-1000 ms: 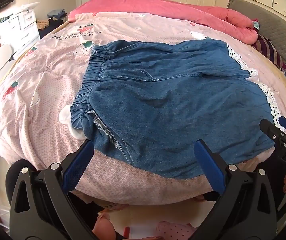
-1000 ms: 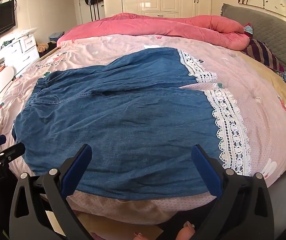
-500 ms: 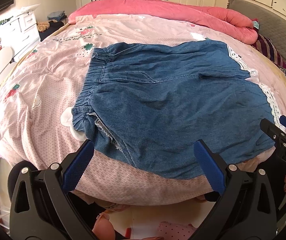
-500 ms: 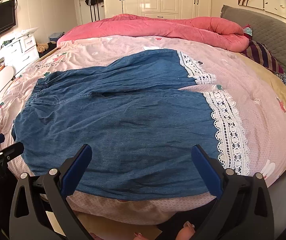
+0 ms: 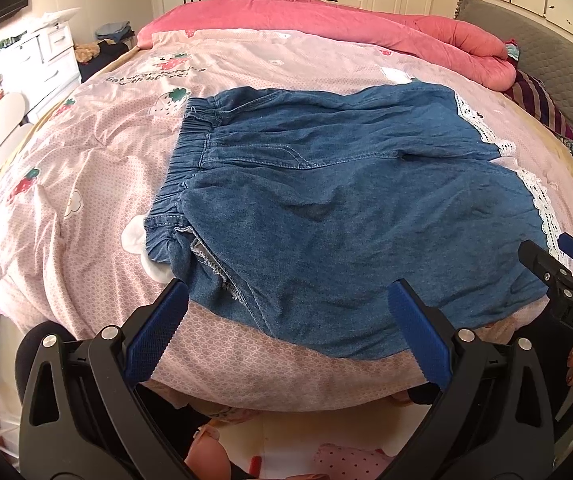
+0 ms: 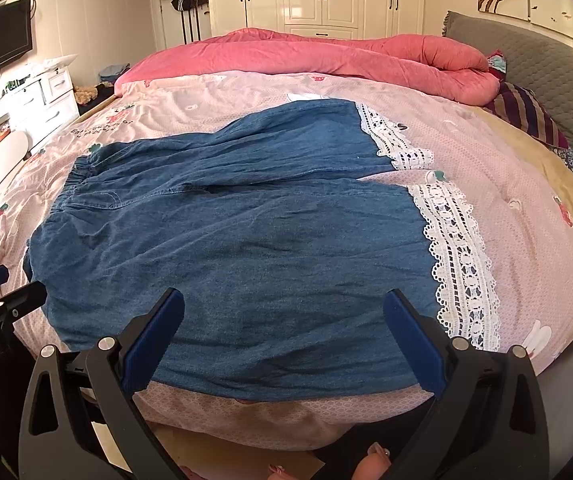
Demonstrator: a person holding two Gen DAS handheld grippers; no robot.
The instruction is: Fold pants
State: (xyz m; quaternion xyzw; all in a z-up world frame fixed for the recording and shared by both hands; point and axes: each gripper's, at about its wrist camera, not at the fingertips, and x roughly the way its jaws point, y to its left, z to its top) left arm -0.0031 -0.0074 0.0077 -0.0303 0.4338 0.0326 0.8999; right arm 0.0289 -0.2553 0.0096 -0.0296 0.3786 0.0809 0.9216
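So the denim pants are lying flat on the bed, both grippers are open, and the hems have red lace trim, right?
Not quite: the lace trim on the hems is white, not red, as the right wrist view shows. The denim pants do lie flat on the bed, and both grippers are open.

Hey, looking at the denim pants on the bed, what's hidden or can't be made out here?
- Pants near hem: left wrist view, covered by the right tongs.
- Waistband near corner: right wrist view, behind the left tongs.
- Quilt lettering: left wrist view, too blurred to read fully.
- Pants' underside: both views, against the quilt.
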